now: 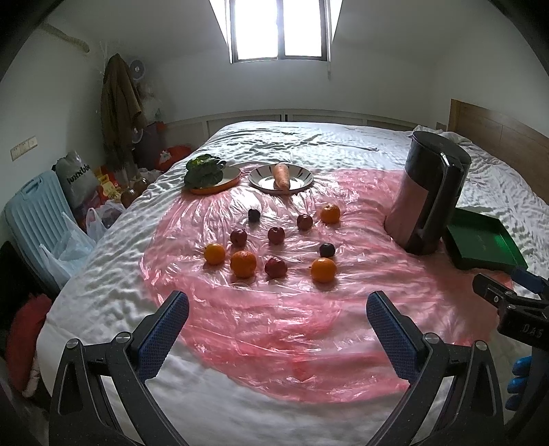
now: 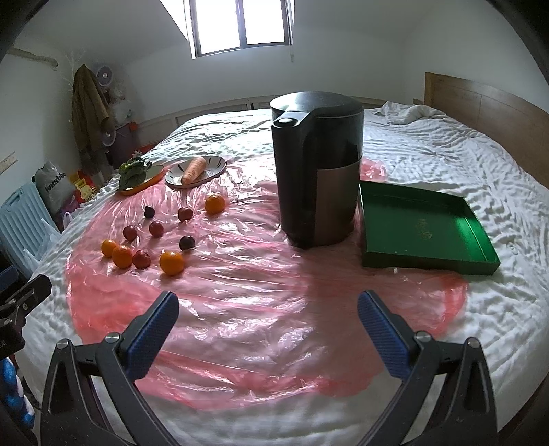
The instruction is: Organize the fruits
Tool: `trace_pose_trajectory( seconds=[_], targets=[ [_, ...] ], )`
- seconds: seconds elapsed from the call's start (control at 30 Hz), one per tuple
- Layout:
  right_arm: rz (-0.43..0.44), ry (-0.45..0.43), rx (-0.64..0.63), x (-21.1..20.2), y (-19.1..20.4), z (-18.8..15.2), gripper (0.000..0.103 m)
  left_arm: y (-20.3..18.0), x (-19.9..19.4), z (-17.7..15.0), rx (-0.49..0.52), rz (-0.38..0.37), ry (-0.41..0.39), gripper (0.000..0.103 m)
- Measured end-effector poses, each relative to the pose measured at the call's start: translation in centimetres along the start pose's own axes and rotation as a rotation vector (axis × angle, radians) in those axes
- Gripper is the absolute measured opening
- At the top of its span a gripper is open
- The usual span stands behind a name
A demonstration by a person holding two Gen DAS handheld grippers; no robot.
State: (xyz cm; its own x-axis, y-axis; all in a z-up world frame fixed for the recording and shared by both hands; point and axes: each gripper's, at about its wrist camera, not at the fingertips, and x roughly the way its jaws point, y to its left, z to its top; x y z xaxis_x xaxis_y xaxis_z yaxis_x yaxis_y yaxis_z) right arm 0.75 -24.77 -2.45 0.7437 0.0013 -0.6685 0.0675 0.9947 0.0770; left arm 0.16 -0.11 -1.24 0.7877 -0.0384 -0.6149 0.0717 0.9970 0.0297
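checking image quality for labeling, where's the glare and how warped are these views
Left wrist view: window blown out white, glare streaks on the pink plastic sheet, bed edges bowed by fisheye. Right wrist view: same overexposed window, shiny highlights on the plastic, kettle casting a shadow toward the camera, dark vignette corners.

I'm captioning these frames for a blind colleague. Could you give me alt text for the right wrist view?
The open right gripper hovers empty over a pink plastic sheet on a white bed. Oranges and dark red fruits lie scattered at left; ahead stand a black kettle and an empty green tray.
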Motion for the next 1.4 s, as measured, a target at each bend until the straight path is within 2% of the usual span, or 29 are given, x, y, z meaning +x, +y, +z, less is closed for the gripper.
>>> trace_pose_trajectory(
  seconds=[0.57,0.97,1.4],
  targets=[
    [-0.011,0.000,0.003,-0.1,-0.2,-0.2,0.103,-0.2,-0.2,0.0,-0.003,-0.006,-0.012,0.102],
    [-0.021,-0.014,0.002,-0.2,0.0,-0.2,0.103,0.3,0.3,0.1,-0.044,-0.023,-0.007,0.102],
    [-0.010,-0.054,0.010,0.4,0.5,0.4,0.103,-0.2,1.5,0.1,-0.017,0.005,-0.025,0.102]
  ],
)
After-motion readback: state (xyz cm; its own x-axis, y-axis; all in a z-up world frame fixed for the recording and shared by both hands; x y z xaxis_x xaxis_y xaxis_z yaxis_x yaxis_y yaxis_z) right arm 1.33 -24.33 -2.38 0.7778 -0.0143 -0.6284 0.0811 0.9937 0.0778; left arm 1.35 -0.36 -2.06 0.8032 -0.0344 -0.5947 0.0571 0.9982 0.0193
